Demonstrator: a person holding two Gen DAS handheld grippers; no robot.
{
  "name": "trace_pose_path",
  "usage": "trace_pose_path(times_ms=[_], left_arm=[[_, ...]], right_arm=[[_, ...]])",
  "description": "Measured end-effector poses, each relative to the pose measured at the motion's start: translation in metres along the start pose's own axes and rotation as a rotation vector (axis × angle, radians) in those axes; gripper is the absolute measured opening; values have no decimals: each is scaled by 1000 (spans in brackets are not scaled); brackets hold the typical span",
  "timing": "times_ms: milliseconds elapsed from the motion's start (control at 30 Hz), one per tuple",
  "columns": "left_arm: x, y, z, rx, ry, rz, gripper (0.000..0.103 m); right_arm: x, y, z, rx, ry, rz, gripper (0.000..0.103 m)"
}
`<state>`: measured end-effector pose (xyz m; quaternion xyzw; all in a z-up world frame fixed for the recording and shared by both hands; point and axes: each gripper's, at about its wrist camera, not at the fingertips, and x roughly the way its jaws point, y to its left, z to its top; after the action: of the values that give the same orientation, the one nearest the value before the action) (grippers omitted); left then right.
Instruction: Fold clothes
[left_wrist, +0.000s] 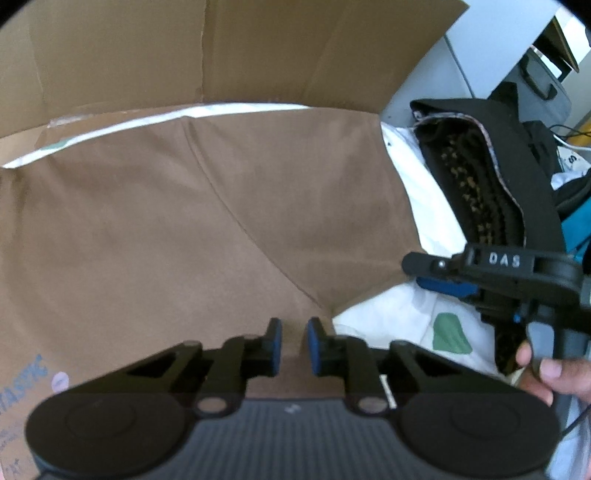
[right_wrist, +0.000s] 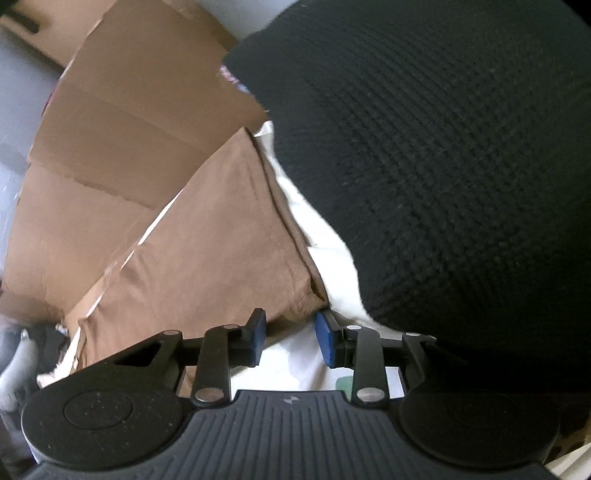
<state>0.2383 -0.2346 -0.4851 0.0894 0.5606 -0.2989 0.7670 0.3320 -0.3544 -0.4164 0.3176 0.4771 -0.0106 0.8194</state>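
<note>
Left gripper (left_wrist: 294, 345) points steeply down at a flat brown cloth garment (left_wrist: 184, 229). Its blue-padded fingers (left_wrist: 275, 345) stand close together with only a narrow gap, and brown cloth shows through that gap near the garment's near corner. Whether the pads actually press on the fabric cannot be told.

Right gripper (right_wrist: 290, 341) has its jaws moderately apart. The space between the pads shows a white sheet with green patches (right_wrist: 295, 369), and nothing is held. The garment's hemmed corner lies just beside the tip of the blue pad on the right in the right wrist view, and the brown cloth also reaches behind the other finger. In the left wrist view this gripper comes in from the right edge, held by a person's hand (left_wrist: 550, 373), with its tips near the garment's right-hand edge.

The brown garment is spread flat over the white sheet, with a diagonal seam running across it. A large brown cardboard sheet (left_wrist: 147, 55) stands behind it, its creases and a torn edge visible. To the right of the garment lies a black knitted piece of clothing (right_wrist: 443, 166) with a dark speckled gold-and-black inner layer (left_wrist: 469, 177), resting on the white sheet just beside the brown cloth.
</note>
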Motion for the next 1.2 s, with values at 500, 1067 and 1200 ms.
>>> trace_pose_path(times_ms=[500, 1067, 1200], left_arm=[[8, -6, 0, 24, -17, -44, 10], [13, -6, -5, 9, -63, -94, 7], [10, -4, -4, 2, -82, -99, 4]], right_arm=[[-2, 5, 10, 43, -22, 44, 4], [-20, 25, 13, -1, -46, 140, 4], [-24, 31, 11, -6, -59, 153, 4]])
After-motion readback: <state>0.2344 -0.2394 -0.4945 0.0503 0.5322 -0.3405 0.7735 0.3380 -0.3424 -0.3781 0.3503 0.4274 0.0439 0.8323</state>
